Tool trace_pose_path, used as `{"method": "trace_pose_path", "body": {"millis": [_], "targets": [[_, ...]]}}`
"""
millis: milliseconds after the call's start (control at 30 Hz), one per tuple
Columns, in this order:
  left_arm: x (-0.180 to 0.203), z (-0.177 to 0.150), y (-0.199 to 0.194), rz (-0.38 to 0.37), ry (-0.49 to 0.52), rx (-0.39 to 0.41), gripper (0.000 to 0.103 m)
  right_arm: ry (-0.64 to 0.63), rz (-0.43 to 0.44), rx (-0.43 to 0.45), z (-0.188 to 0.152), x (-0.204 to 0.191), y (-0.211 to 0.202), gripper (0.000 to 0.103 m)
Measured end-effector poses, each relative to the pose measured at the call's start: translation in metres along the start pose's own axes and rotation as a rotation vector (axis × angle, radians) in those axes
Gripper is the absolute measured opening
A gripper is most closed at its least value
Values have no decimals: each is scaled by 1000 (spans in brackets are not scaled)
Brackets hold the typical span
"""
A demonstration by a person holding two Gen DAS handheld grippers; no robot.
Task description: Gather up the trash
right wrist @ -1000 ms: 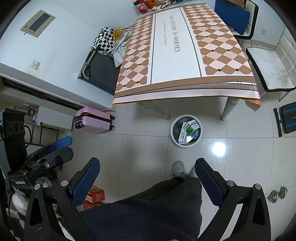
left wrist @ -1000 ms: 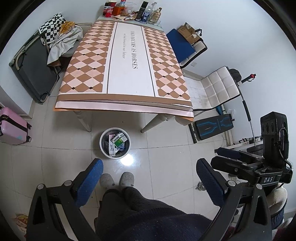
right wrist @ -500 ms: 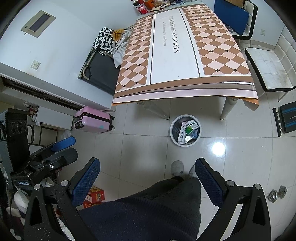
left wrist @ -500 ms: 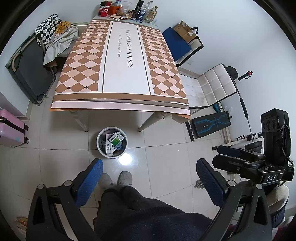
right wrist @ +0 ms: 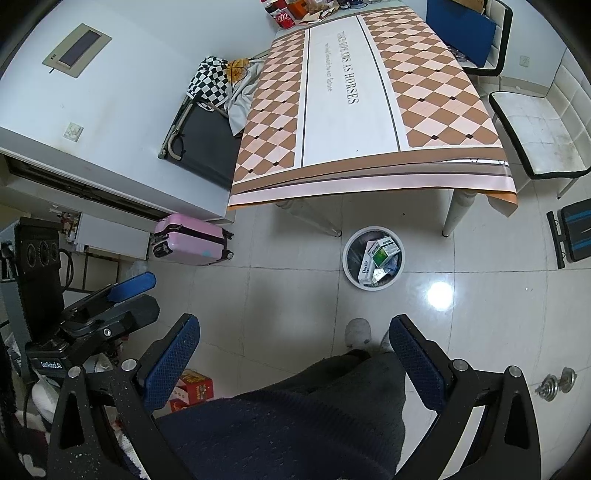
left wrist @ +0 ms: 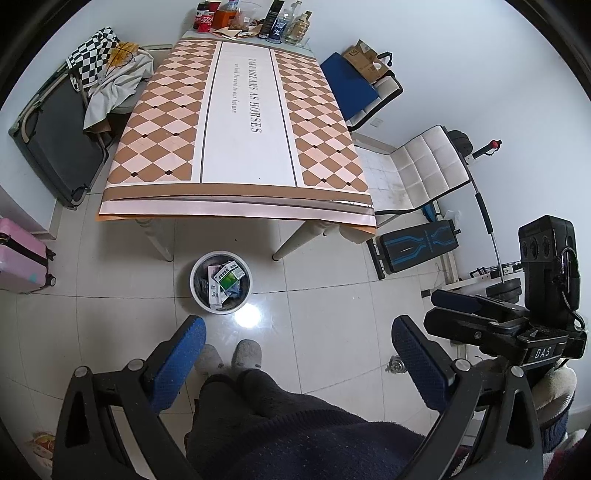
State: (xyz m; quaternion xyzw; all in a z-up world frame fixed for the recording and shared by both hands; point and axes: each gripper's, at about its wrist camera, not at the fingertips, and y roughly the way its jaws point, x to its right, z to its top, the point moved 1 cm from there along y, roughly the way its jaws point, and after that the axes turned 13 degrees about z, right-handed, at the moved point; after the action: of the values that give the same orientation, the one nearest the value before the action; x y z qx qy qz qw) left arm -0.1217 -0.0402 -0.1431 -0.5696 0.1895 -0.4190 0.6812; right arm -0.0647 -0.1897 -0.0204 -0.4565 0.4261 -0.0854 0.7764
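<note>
Right now the trash bin (left wrist: 220,282) stands on the tiled floor (left wrist: 332,295) just in front of the table's near edge, between the two near table legs; it is white-walled with a dark liner, and it holds several small cartons (left wrist: 225,278), one with a green face, another lying long and white, all tipped at angles; in your right wrist view the same bin (right wrist: 373,262) sits just beyond your feet, with a bright glare spot on the floor beside it. Your left gripper (left wrist: 295,356) hangs above the floor nearer to you than the bin, its blue-padded fingers (left wrist: 177,360) spread wide apart with nothing between them but your legs and grey slippers (left wrist: 229,356) below; your right gripper (right wrist: 293,356) is likewise spread wide and carries nothing. Beyond the bin, the table (left wrist: 236,122) wears a diamond-patterned cloth with a white centre strip; bottles and cans (left wrist: 255,18) crowd its far end. Left of the bin lies a pink suitcase (left wrist: 20,254); right of the bin stands a white padded chair (left wrist: 424,166).
</note>
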Motion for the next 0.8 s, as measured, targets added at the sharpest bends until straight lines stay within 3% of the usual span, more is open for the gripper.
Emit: {"method": "trace_pose_path", "body": {"millis": [800], "targets": [[0, -1, -1, -2, 11, 0, 103, 5, -1, 1, 0, -2, 3, 103]]}}
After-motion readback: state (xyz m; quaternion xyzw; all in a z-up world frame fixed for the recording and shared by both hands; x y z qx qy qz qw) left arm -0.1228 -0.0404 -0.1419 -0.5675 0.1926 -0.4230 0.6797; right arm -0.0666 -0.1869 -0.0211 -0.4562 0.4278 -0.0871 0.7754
